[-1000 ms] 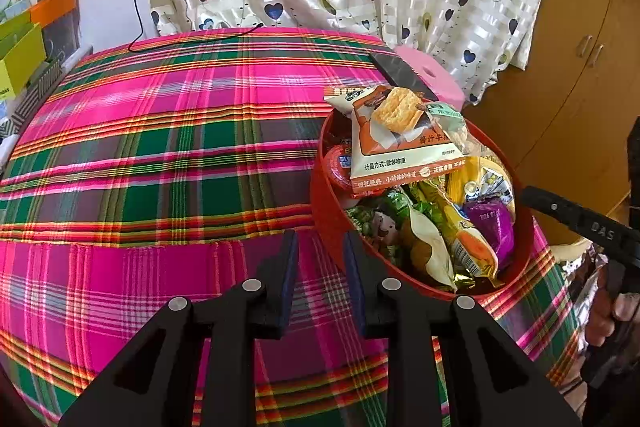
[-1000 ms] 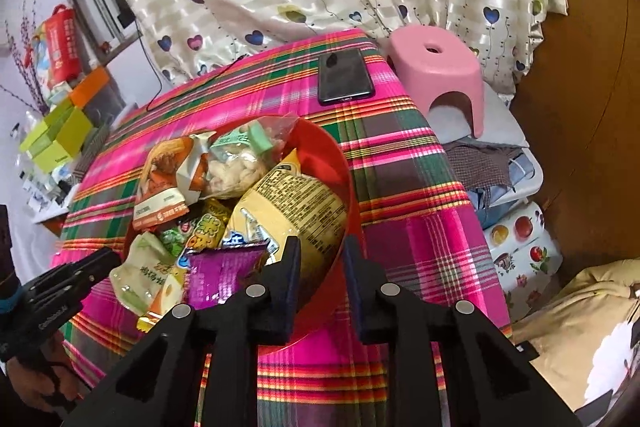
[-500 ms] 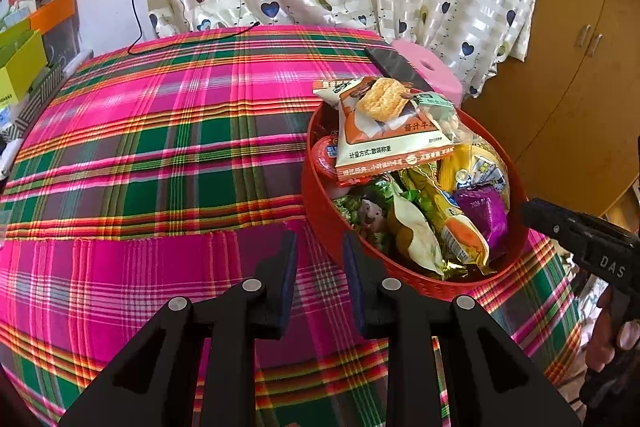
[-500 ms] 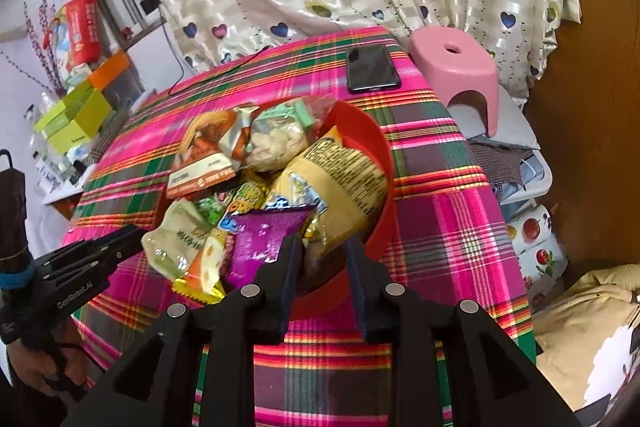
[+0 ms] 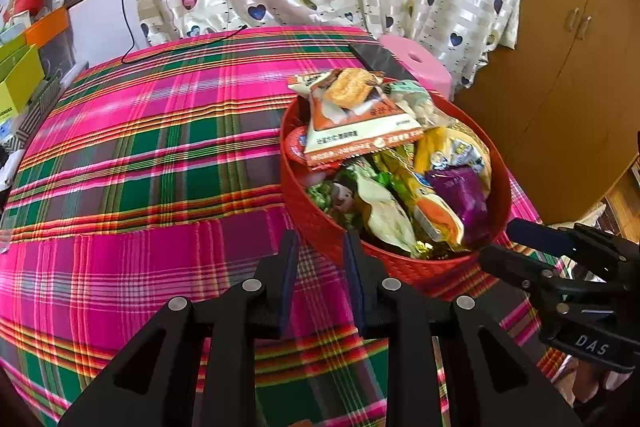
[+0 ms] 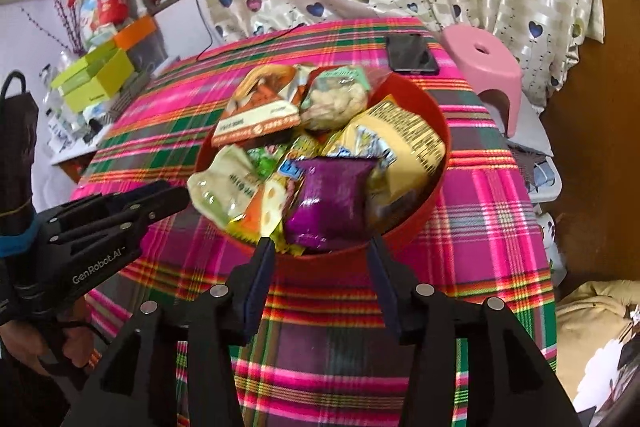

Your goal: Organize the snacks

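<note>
A round red basket full of snack packets sits on the plaid table. On top lie an orange-white packet, a purple packet, a yellow bag and a clear nut bag. My left gripper hovers just before the basket's near-left rim, jaws a little apart and empty. My right gripper is open and empty at the basket's near rim, in front of the purple packet.
A black phone lies on the tablecloth behind the basket. A pink stool stands beyond the table's right edge. Green and orange boxes sit at the far left. A wooden cabinet is on the right.
Both grippers have drawn back from the basket. The right gripper's jaws have spread wider. The left gripper's jaws keep the same small gap.
</note>
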